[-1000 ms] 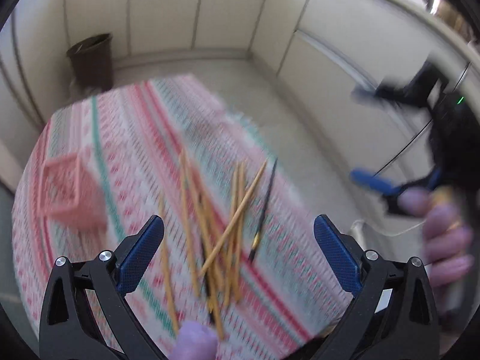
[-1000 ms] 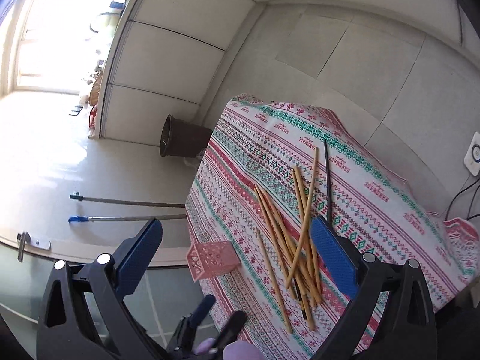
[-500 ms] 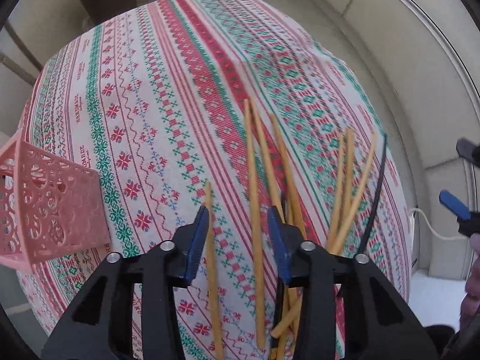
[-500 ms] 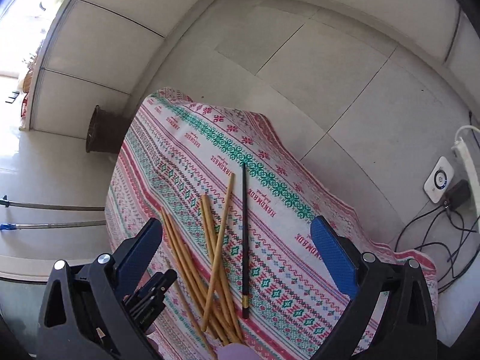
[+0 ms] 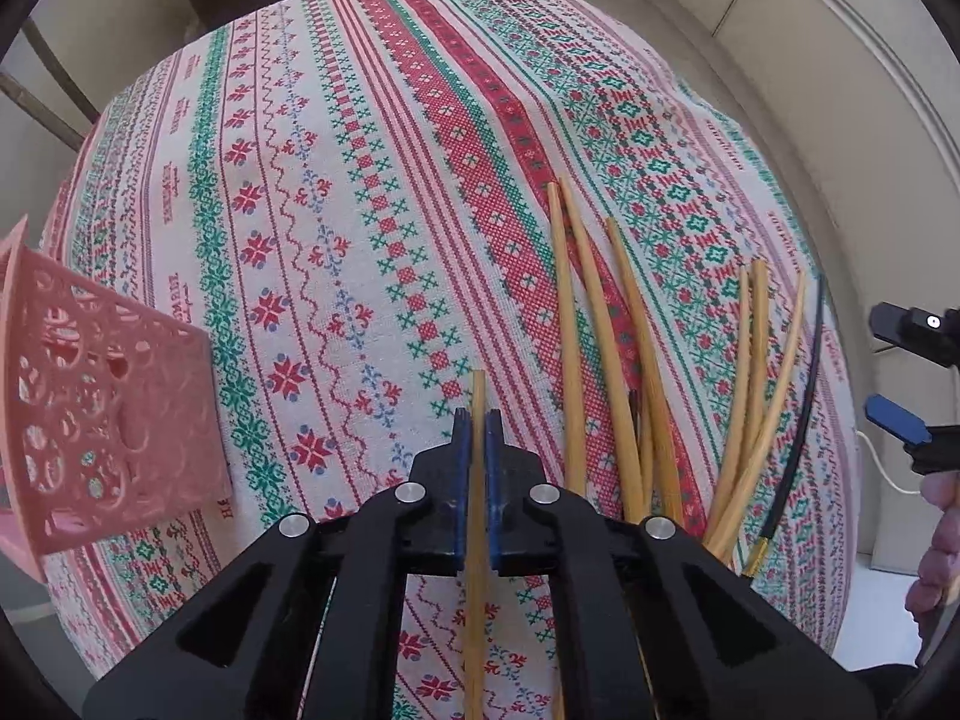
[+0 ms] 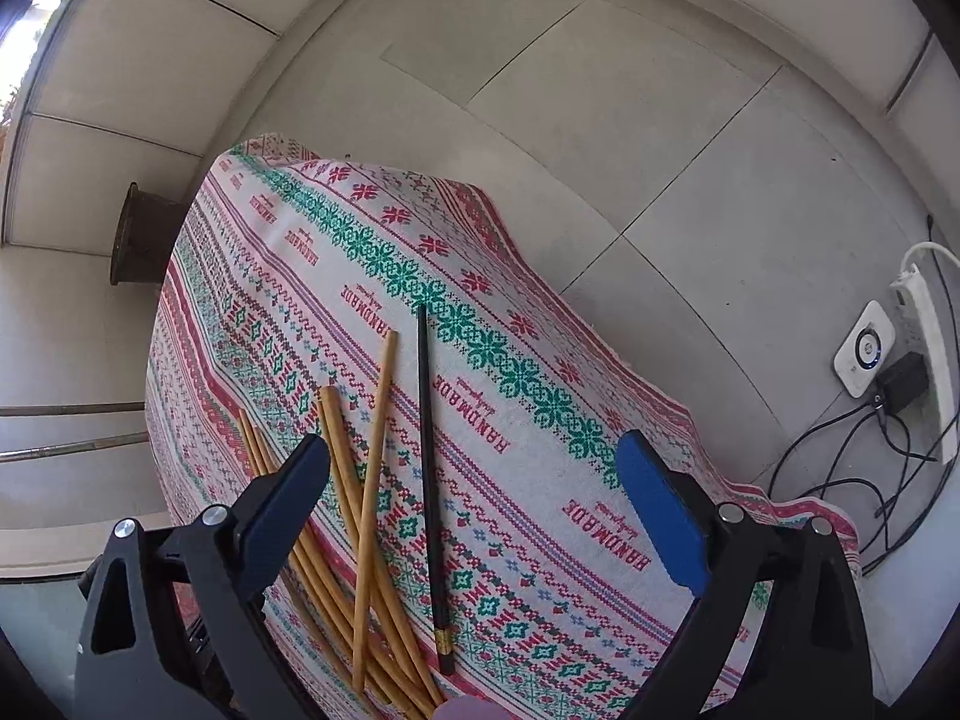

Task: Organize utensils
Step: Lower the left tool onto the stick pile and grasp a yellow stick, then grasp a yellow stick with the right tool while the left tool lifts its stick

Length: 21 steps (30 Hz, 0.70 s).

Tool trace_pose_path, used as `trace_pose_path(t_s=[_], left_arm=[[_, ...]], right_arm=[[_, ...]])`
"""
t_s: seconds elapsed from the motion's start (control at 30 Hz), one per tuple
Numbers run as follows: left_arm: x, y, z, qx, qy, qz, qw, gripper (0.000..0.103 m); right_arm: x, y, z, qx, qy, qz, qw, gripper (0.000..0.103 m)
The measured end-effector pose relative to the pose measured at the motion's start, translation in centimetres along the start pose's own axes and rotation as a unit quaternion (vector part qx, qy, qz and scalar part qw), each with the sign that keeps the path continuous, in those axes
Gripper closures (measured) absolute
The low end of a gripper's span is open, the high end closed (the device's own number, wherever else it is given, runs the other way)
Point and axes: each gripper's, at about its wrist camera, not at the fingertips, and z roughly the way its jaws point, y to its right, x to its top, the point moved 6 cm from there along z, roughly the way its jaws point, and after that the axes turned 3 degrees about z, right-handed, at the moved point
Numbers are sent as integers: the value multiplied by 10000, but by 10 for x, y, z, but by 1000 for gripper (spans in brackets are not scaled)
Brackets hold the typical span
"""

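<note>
Between the blue pads of the left gripper (image 5: 477, 420), a single wooden chopstick (image 5: 477, 516), long axis running 6 to 12 o'clock, tip past the pads toward 12. Half a second ago only straddled by parted jaws; now clamped. At 3 o'clock, the loose chopstick pile (image 5: 654, 396) on the patterned tablecloth (image 5: 336, 192); at 9, the pink basket (image 5: 102, 414). Right gripper (image 6: 474, 510) spread wide above the black chopstick (image 6: 429, 468), holding nothing.

Matt wooden chopsticks (image 5: 636, 360) on woven cloth (image 5: 360, 180).
</note>
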Motion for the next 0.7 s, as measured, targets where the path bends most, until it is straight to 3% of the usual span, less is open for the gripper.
trace_pose_path(t_s=[0.07,0.13,0.17,0.23,0.33,0.57,0.7], left_arm=[[-9,-3,-8,-8,107,27,9999,99],[-17,-3,-24,-48,261,84,9996,99],[-19,-1,-32,-82,331,102,9994,99],[-23,4,-51,-163,497,192,9984,99],[-29,15,-73,-294,640,321,9970,99],[-36,24,-96,-234,811,432,9955,99],[-34,17,-104,-261,903,397,9948,99]], right_arm=[[-2,-11,0,243,-6,-102,9997,19],[-4,-21,2,306,-19,-240,9992,35],[-4,-25,5,312,-38,-293,9991,38],[-6,-31,16,271,-149,-357,9989,55],[-5,-37,29,69,-127,-460,9988,65],[-7,-51,32,-213,71,-559,9982,69],[-9,-56,18,45,201,-385,9990,69]])
